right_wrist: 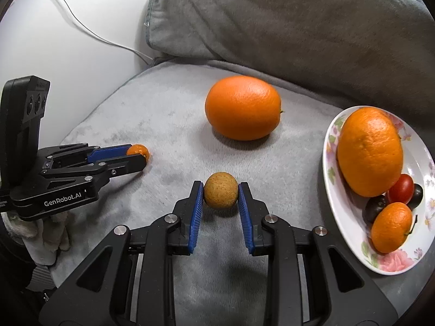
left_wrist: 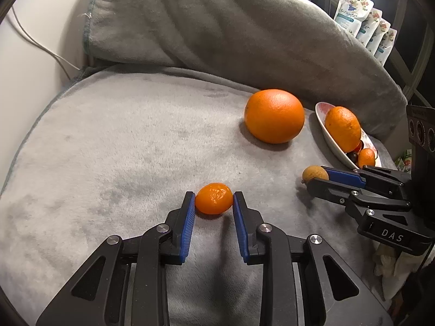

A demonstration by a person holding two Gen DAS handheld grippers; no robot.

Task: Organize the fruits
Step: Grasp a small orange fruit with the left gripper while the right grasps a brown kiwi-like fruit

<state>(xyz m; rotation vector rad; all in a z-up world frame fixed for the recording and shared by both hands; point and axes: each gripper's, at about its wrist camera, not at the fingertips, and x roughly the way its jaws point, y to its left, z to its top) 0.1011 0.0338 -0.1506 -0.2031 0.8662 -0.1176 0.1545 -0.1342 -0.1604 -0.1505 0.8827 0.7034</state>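
Soft, matt grey plush on the blanket (right_wrist: 152, 125); glossy glazed ceramic with printed flowers on the plate (right_wrist: 330, 160). Dimpled, shiny peel on the big orange (right_wrist: 242, 107), dull rough skin on the small brown fruit (right_wrist: 220, 193). Matt black plastic, ribbed blue pads (right_wrist: 196, 214) and bright metal pins on the right gripper (right_wrist: 220, 190).

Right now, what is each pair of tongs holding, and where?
Left tongs pinch the small orange fruit across its sides; right tongs pinch the tan round fruit likewise.

Both wrist views sit low and close over the grey cushion (left_wrist: 114, 141), facing its backrest. Shared: large orange (left_wrist: 274, 116) (right_wrist: 242, 107) mid-frame, plate (left_wrist: 330, 133) (right_wrist: 333, 146) at right.
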